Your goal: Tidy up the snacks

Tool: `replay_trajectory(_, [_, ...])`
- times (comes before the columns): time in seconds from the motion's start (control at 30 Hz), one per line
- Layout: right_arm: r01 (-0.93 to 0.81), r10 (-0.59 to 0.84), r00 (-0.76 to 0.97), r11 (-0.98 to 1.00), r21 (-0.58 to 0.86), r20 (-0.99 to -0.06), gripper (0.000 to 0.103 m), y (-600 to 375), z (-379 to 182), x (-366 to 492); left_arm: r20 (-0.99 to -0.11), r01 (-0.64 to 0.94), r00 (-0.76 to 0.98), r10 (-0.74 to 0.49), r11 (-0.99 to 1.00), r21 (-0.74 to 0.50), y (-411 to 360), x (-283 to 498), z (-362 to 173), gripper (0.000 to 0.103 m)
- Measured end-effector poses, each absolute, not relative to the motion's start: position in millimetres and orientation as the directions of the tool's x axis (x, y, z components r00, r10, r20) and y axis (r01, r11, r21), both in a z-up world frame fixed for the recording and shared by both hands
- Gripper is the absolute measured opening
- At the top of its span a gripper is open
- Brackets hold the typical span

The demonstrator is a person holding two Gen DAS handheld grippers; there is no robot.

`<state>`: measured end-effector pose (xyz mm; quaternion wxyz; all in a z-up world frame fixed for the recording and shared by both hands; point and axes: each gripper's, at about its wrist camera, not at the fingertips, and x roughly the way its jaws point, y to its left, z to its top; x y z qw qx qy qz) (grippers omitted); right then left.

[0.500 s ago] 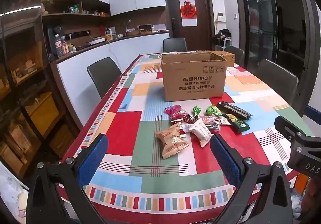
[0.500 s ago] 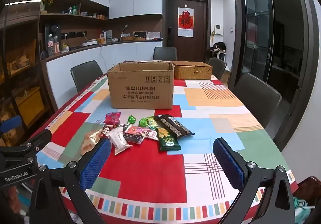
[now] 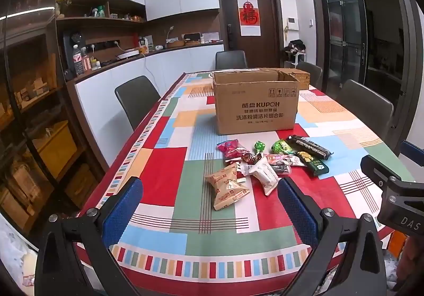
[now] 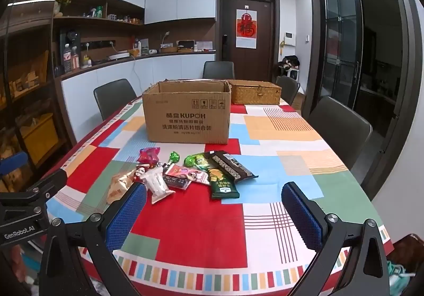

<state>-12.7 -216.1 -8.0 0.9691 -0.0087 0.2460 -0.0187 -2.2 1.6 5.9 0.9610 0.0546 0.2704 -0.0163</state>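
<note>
Left wrist view: the left claw [image 3: 209, 206] stands wide, its blue-padded fingers [image 3: 123, 206] empty and held above the near edge of the bench [image 3: 164, 168], which carries a patchwork cloth of red, blue, green and orange blocks. A loose pile of wrapped snacks [image 3: 265, 163] lies on the cloth, between the claw and the open brown cardboard box [image 3: 255, 105] printed KUPOH. A tan crinkled snack bag [image 3: 226, 184] lies nearest, apart from both fingers.

Right wrist view: the right claw [image 4: 213, 208] also stands wide and empty. A dark green snack packet [image 4: 224, 184] lies ahead of it. A woven straw basket [image 4: 255, 92] sits behind the box, at its right corner.
</note>
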Motion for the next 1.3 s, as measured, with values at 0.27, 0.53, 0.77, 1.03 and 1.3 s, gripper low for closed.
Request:
replay_trajectory(0.27, [0.032,-0.042,0.879,0.999,-0.029,-0.476,0.103,-218.0,-8.4,-9.9,-0.523,0.061,0.852,-0.003,0.994,0.094,2.2,-1.2,3.3,0.103])
replay_trajectory(0.53, [0.027,-0.037,0.879,0.999,-0.029,-0.475,0.103,-216.4,-4.2,-10.7,-0.525,0.062,0.851,-0.004,0.994,0.093,2.3,-1.3,1.6,0.103])
replay_trajectory(0.77, [0.026,-0.037,0.879,0.999,-0.029,-0.475,0.103,-216.6,-4.2,-10.4,-0.526,0.063,0.85,-0.004,0.994,0.094,2.1,-0.9,2.1,0.103])
replay_trajectory(1.03, [0.027,-0.038,0.88,0.999,-0.029,-0.474,0.103,-216.6,-4.3,-10.5,-0.528,0.066,0.85,-0.007,0.993,0.093,1.9,-0.9,1.4,0.103])
replay_trajectory(1.3, [0.025,-0.036,0.881,0.999,-0.031,-0.471,0.103,-216.1,-5.0,-12.5,-0.528,0.066,0.849,-0.007,0.994,0.092,1.9,-0.7,1.1,0.103])
